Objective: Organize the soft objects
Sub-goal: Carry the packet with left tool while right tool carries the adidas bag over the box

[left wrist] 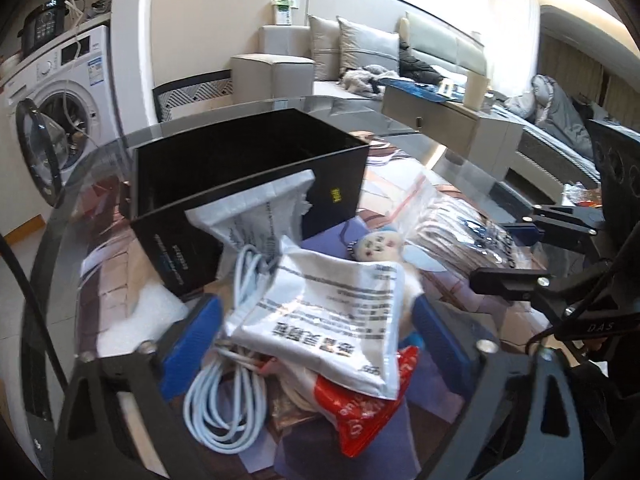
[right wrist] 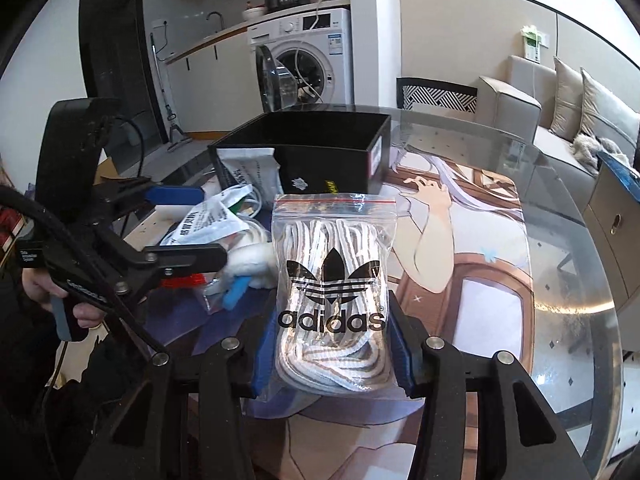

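Note:
My left gripper (left wrist: 316, 320) is open over a pile: a white printed plastic pouch (left wrist: 332, 312), a coiled pale blue cable (left wrist: 224, 396), a red and white packet (left wrist: 360, 416) and a small plush doll (left wrist: 376, 244). No finger presses on them. My right gripper (right wrist: 332, 344) is shut on a clear zip bag of white laces with an Adidas logo (right wrist: 334, 276). An open black box (left wrist: 248, 164) stands on the table behind the pile; it also shows in the right wrist view (right wrist: 320, 140). A second white pouch (left wrist: 264, 208) leans on its front.
The round glass table (right wrist: 580, 240) carries a printed anime mat (right wrist: 460, 240). A washing machine with its door open (right wrist: 308, 56) stands beyond the table. A sofa with cushions (left wrist: 360, 48) is at the back. The right gripper also shows in the left wrist view (left wrist: 520, 256).

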`<state>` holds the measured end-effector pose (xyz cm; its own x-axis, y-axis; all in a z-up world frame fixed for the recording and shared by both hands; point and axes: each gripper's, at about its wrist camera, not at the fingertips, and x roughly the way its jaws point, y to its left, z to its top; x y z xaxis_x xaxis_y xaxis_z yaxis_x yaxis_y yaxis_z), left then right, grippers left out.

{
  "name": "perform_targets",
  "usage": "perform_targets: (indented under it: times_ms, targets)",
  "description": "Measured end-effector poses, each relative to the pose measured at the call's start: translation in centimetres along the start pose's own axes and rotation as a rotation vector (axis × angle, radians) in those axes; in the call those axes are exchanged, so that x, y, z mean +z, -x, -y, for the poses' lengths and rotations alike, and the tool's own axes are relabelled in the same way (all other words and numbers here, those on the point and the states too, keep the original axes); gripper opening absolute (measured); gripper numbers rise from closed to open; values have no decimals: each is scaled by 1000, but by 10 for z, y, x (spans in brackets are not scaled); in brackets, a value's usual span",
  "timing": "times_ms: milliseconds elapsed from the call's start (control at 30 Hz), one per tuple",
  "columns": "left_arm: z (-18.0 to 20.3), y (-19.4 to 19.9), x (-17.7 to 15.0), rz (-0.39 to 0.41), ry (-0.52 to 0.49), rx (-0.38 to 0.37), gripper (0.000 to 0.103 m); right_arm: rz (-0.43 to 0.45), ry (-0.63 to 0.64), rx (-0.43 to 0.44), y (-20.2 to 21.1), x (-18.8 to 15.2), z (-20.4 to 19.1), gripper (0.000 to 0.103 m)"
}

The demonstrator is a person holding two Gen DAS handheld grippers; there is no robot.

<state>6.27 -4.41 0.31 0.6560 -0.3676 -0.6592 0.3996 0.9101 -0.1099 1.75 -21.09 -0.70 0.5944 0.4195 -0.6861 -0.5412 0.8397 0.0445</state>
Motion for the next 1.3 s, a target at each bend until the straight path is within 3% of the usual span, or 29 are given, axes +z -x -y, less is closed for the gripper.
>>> perform_targets:
  times_ms: [100, 233, 900, 1300]
  targets:
    - [0, 5, -2, 9, -1, -11, 80, 4, 8, -5, 2, 1, -2, 48]
    - [-1, 8, -5, 13, -6, -10, 76, 10, 8, -10, 5, 1, -1, 48]
    - [-8, 45, -21, 81, 23, 35, 75, 29, -2, -8, 13, 2, 2, 48]
    - [-10, 66, -10, 148, 20, 77, 75, 88, 15, -12, 28, 18, -4, 48]
